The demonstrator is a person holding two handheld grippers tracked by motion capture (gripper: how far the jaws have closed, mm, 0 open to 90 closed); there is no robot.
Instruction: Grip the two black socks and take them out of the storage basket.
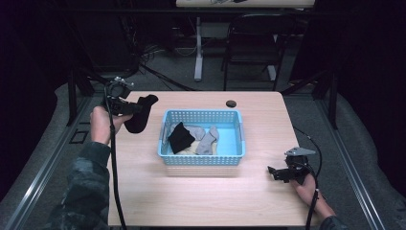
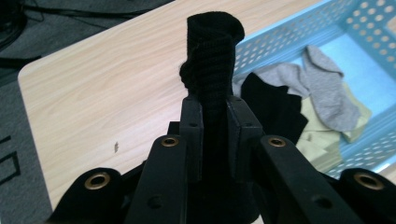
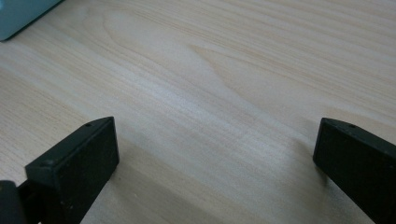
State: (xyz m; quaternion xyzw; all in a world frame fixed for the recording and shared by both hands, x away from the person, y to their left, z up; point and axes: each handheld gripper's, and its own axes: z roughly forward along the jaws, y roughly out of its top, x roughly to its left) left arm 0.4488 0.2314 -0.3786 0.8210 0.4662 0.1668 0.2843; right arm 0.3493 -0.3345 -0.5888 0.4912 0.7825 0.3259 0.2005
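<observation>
My left gripper (image 1: 128, 108) is shut on a black sock (image 1: 141, 114), held above the table's left side, just left of the blue basket (image 1: 201, 160). In the left gripper view the black sock (image 2: 211, 56) rises from between the two closed jaws, with the basket (image 2: 280, 46) beyond it. Inside the basket lie another black sock (image 1: 181, 137), grey socks (image 1: 207, 139) and a pale yellowish one (image 2: 322, 135). My right gripper (image 1: 274, 171) rests near the table's right front, its jaws wide apart over bare wood (image 3: 210, 116) with nothing between them.
A small dark round object (image 1: 231, 103) lies on the table behind the basket. A chair (image 1: 253, 43) and a desk leg (image 1: 198, 48) stand beyond the table's far edge. A basket corner (image 3: 21, 14) shows at the top left of the right gripper view.
</observation>
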